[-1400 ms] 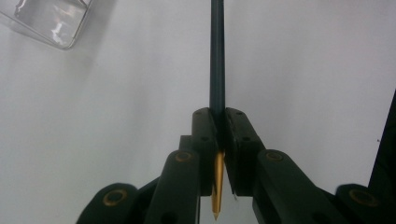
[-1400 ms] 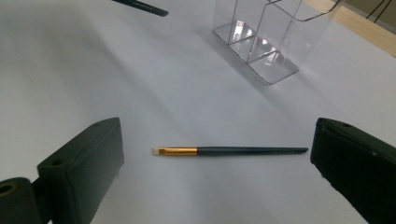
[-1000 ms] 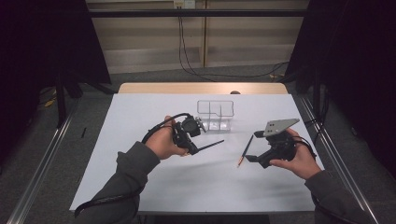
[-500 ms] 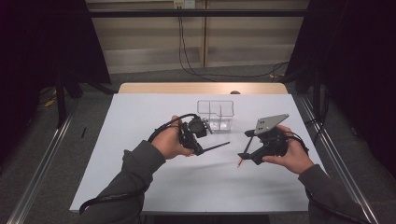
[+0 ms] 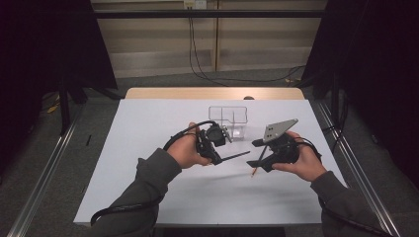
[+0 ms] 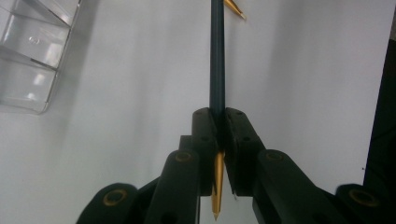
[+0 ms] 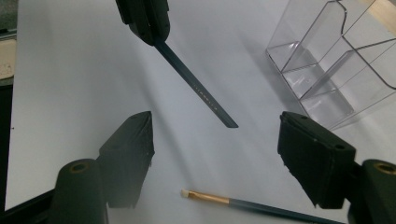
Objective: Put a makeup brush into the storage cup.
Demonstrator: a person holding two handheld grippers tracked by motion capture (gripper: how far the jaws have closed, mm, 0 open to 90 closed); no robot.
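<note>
My left gripper (image 5: 216, 157) (image 6: 218, 114) is shut on a dark blue pencil (image 5: 233, 157) (image 6: 216, 56), held above the white table top. The pencil's gold sharpened tip pokes back between the jaws, and its long shaft points toward my right gripper (image 5: 256, 154) (image 7: 215, 140). The right jaws stand open and have just been closing. The held pencil's free end (image 7: 229, 123) hangs in front of their gap without touching either pad. A second pencil (image 5: 256, 166) (image 7: 243, 204) lies flat on the table under the right gripper, its eraser end toward the left jaw.
A clear plastic organiser (image 5: 230, 120) (image 7: 327, 70) (image 6: 32, 56) with several compartments stands just behind the two grippers. The white table top (image 5: 148, 148) has free room at the left and front. Metal rails run along both sides of the table.
My right hand has moved left toward the tip of the held pencil. The left hand has shifted slightly right and keeps its grip on the pencil.
</note>
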